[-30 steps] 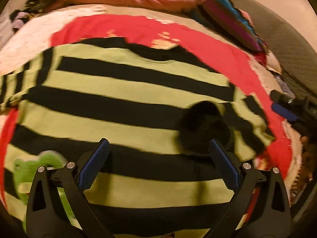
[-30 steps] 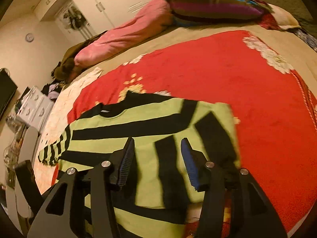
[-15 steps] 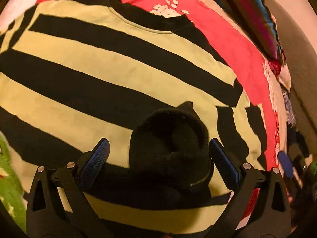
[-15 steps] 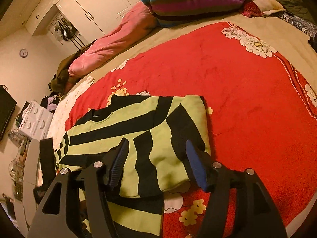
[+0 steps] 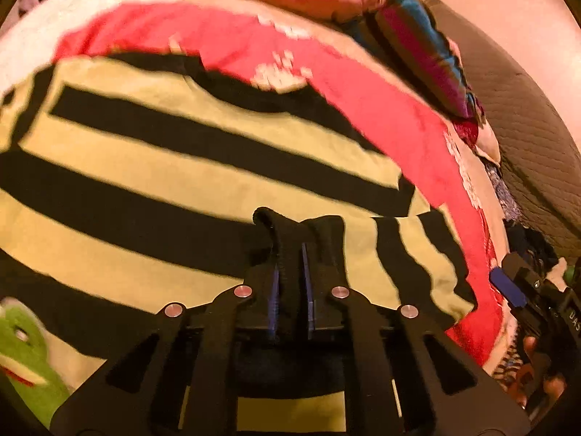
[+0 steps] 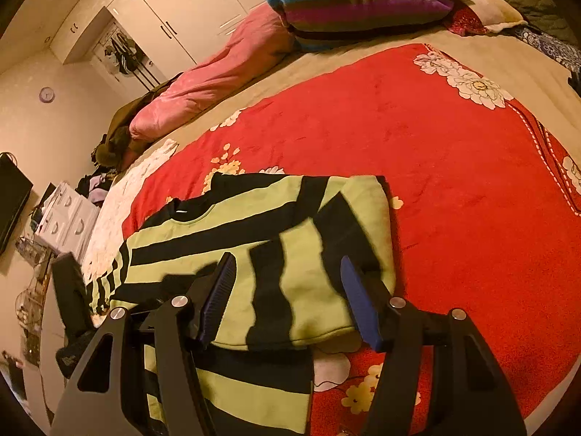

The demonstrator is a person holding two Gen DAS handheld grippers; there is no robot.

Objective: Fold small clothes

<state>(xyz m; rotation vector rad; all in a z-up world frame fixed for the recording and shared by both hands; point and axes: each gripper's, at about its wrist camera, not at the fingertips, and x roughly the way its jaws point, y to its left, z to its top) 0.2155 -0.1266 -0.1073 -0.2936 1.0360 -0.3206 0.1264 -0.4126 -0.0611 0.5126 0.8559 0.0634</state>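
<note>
Sweater (image 6: pixel 254 239): green-and-black striped, spread flat on the red floral blanket (image 6: pixel 435 167), its right sleeve folded across the chest.
Cuff (image 5: pixel 290 239): black ribbed sleeve end, bunched upright straight ahead of the left gripper's tips.
Left gripper (image 5: pixel 290 290): angled down at the sweater, clenched on the cuff, blue pads pressing it from both sides.
Right gripper (image 6: pixel 287 298): tilted down over the folded sleeve, jaws parted with the sleeve's edge beneath and between them; the pads seem clear of the cloth, though the angle makes this uncertain.
Hand (image 5: pixel 533 370): a person's fingers, dim, at the far right below the other gripper's body.
</note>
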